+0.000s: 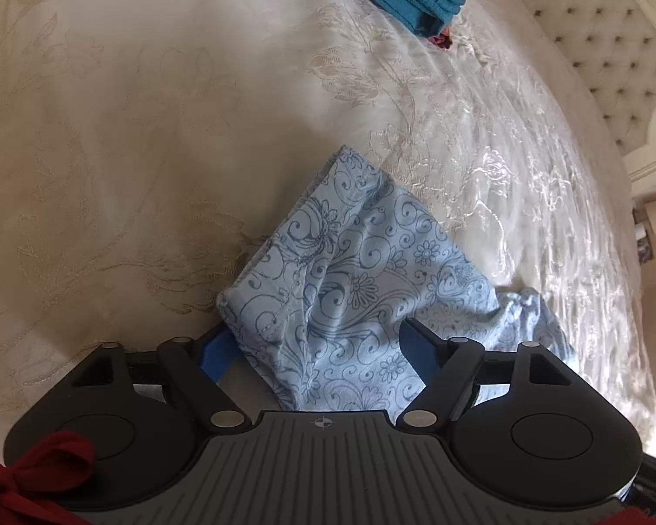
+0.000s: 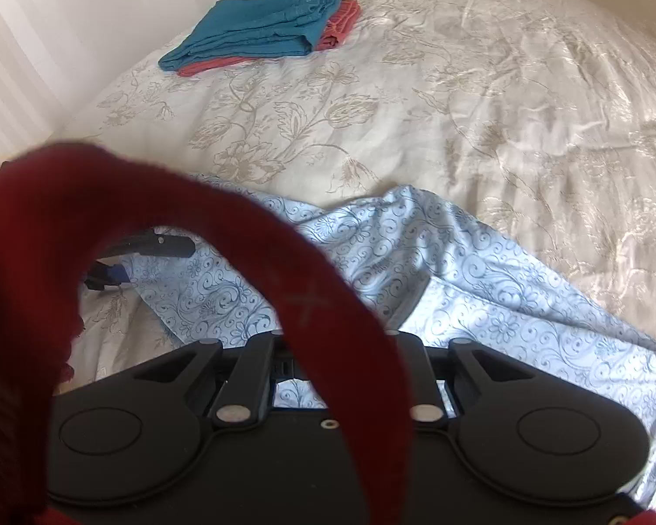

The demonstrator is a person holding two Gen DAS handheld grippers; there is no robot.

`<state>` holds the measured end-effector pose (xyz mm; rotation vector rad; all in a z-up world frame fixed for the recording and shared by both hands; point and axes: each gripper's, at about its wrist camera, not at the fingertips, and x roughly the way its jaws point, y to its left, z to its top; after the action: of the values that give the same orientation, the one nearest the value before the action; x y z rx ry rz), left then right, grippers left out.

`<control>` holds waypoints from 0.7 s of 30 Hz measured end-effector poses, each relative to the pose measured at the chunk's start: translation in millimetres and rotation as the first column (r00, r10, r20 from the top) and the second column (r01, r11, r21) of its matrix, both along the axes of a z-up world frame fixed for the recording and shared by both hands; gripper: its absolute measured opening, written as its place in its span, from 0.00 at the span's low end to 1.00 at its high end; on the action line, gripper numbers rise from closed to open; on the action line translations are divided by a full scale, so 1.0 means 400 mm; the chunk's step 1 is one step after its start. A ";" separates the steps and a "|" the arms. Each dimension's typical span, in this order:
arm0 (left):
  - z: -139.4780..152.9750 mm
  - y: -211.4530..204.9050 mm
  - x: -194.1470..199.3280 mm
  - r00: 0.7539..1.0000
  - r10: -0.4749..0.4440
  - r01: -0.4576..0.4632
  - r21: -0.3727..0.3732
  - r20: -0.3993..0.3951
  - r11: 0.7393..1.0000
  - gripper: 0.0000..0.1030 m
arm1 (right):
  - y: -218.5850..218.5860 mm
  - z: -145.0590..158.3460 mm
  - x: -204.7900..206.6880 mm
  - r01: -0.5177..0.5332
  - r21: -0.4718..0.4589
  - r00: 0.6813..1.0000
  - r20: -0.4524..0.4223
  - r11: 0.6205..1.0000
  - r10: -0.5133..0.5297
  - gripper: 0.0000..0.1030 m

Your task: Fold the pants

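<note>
— Where are the pants? 
— The pale blue scroll-print pants [image 1: 363, 288] lie rumpled on the cream floral bedspread [image 1: 153, 131], one end draped between the left gripper's [image 1: 315, 341] spread jaws. 
— And the right gripper [image 2: 336, 341]? 
— A red strap [image 2: 310, 302] hides its jaws; their state cannot be told.
</note>
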<state>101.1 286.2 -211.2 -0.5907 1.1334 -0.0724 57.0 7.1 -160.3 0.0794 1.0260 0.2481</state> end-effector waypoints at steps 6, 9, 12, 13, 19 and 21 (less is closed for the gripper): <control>0.057 0.002 -0.018 0.998 0.028 -0.030 0.032 0.063 0.999 0.11 | -0.065 -0.023 -0.043 0.077 -0.016 0.997 -0.030 0.997 -0.077 0.28; 0.135 -0.035 -0.032 0.989 0.003 -0.015 0.078 0.149 0.997 0.11 | -0.091 -0.078 -0.043 0.065 -0.056 0.994 -0.087 0.996 -0.069 0.28; 0.217 -0.081 -0.053 0.973 -0.029 0.007 0.097 0.230 0.995 0.11 | -0.105 -0.149 -0.033 0.019 -0.051 0.984 -0.176 0.999 -0.027 0.28; 0.252 -0.108 -0.064 0.962 -0.058 0.027 0.120 0.266 0.992 0.11 | -0.111 -0.160 -0.033 0.014 -0.036 0.983 -0.184 0.999 -0.020 0.28; 0.415 -0.296 -0.126 0.868 -0.248 0.168 0.215 0.431 0.962 0.11 | -0.181 -0.100 -0.060 0.017 0.081 0.993 -0.118 0.997 -0.008 0.28; 0.450 -0.368 -0.150 0.829 -0.304 0.221 0.223 0.470 0.949 0.11 | -0.223 -0.071 -0.083 0.032 0.105 0.995 -0.093 0.994 -0.022 0.28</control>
<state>41.2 139.1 -31.4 -0.2404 0.6939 -0.3529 23.7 -82.2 -188.7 0.2027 1.1022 0.2762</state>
